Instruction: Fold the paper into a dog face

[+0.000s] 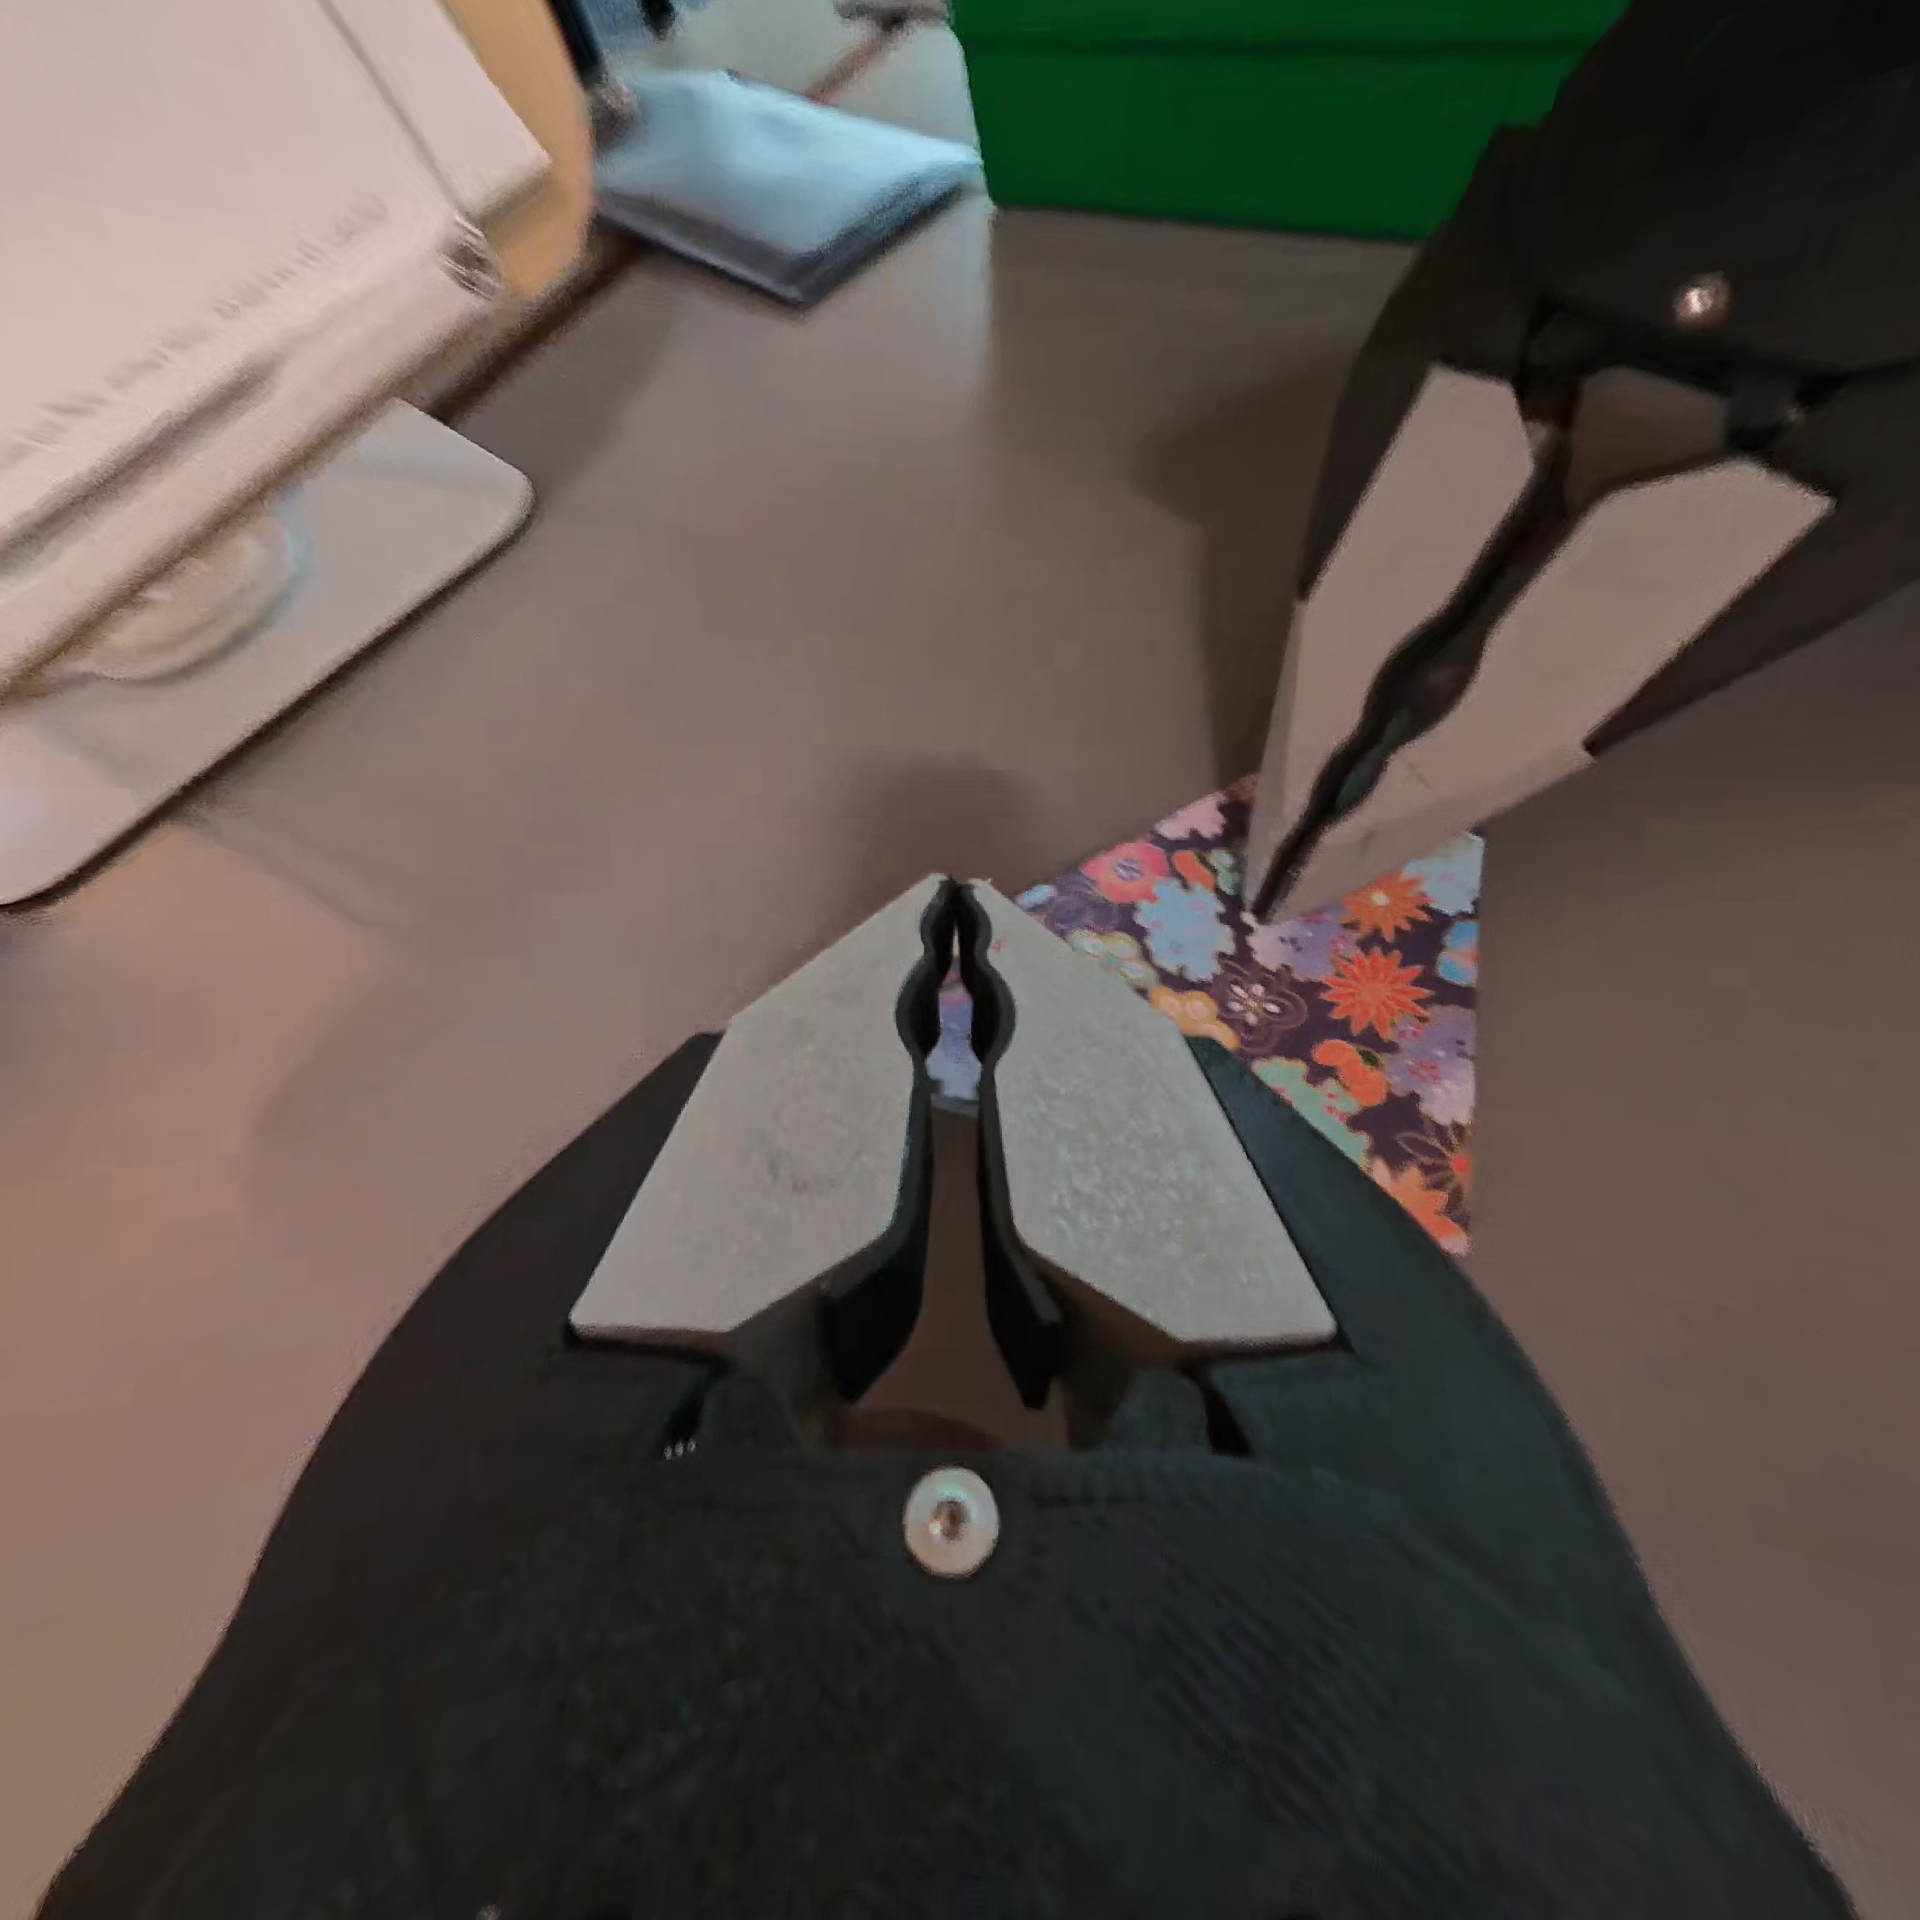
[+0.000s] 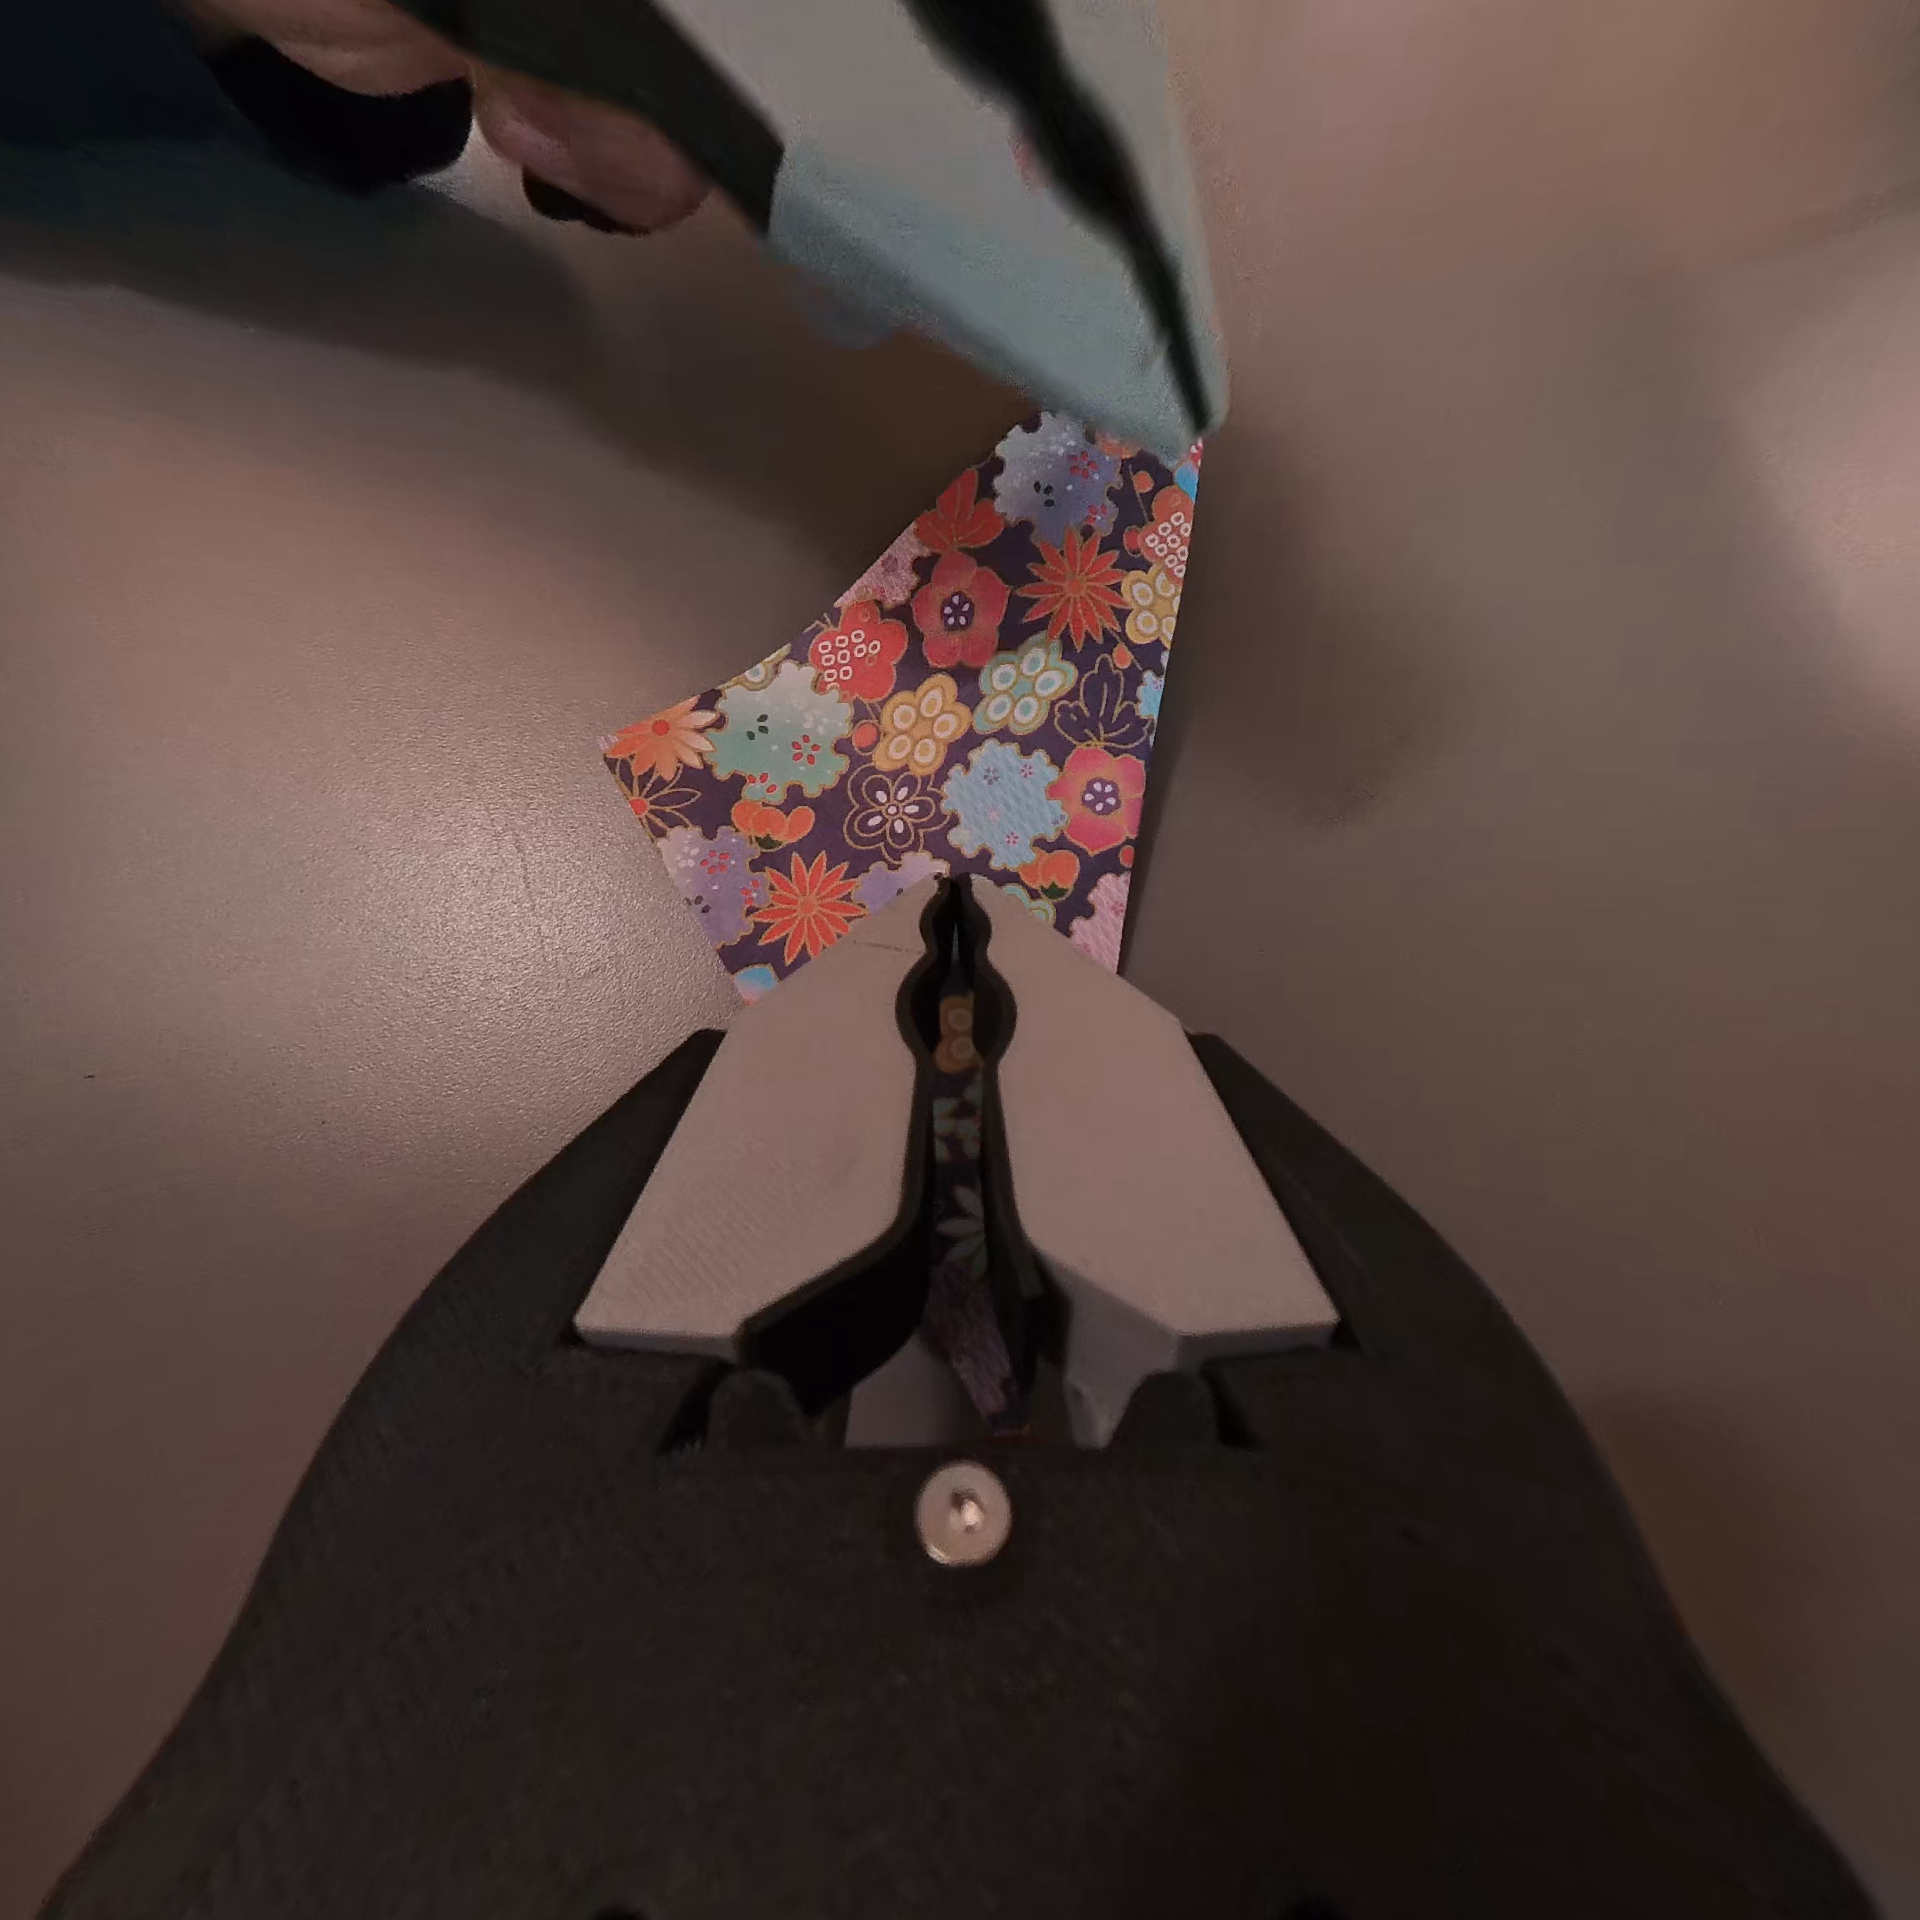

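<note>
The floral paper (image 2: 966, 717), folded to a triangle, lies flat on the brown-grey table (image 2: 312, 831). My right gripper (image 2: 958, 883) is shut, and its tips rest on the paper near its near edge. Paper shows through the gap between its fingers. In the left wrist view the paper (image 1: 1340, 1018) lies to the right of my left gripper (image 1: 958, 888), which is shut with its tips at the paper's left corner. The right gripper (image 1: 1270, 896) comes down steeply onto the paper's top edge there. The left gripper (image 2: 1195, 416) looks blurred in the right wrist view, at the paper's far corner.
A white box (image 1: 208, 312) stands at the left above a flat white base (image 1: 343, 561). A grey pouch (image 1: 790, 197) and a green box (image 1: 1247, 104) lie at the back. A person's hand (image 2: 582, 156) holds the left gripper.
</note>
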The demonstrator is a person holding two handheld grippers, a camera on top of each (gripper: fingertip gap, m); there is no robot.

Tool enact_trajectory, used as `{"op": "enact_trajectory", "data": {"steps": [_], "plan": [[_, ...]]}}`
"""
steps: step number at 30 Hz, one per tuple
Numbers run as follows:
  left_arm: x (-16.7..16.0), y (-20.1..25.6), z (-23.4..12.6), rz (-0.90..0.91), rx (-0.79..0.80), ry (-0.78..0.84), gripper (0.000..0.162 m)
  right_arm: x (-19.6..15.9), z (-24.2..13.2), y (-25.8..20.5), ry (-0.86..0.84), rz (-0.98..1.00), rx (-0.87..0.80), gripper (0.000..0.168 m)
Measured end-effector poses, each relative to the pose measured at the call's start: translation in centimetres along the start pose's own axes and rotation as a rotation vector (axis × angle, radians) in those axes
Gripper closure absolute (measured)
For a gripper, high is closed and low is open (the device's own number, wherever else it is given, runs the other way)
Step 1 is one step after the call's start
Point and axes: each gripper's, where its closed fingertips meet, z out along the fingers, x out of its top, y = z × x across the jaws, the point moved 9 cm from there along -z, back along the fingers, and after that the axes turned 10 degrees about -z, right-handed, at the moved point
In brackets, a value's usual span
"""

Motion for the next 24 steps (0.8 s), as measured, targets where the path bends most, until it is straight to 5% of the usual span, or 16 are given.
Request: {"op": "enact_trajectory", "data": {"steps": [5, 14, 24], "plan": [[-1.9, 0.7, 1.8, 0.071, 0.029, -0.179, 0.162, 0.0, 0.0, 0.0, 0.000, -0.002, 0.000, 0.168], [-2.1, 1.2, 2.0, 0.189, 0.145, -0.167, 0.162, -0.4, -0.4, 0.8, -0.031, 0.029, -0.073, 0.168], [-2.2, 0.5, 1.3, 0.019, 0.045, -0.186, 0.162, -2.0, -1.6, 3.2, -0.059, 0.174, -0.216, 0.168]]}}
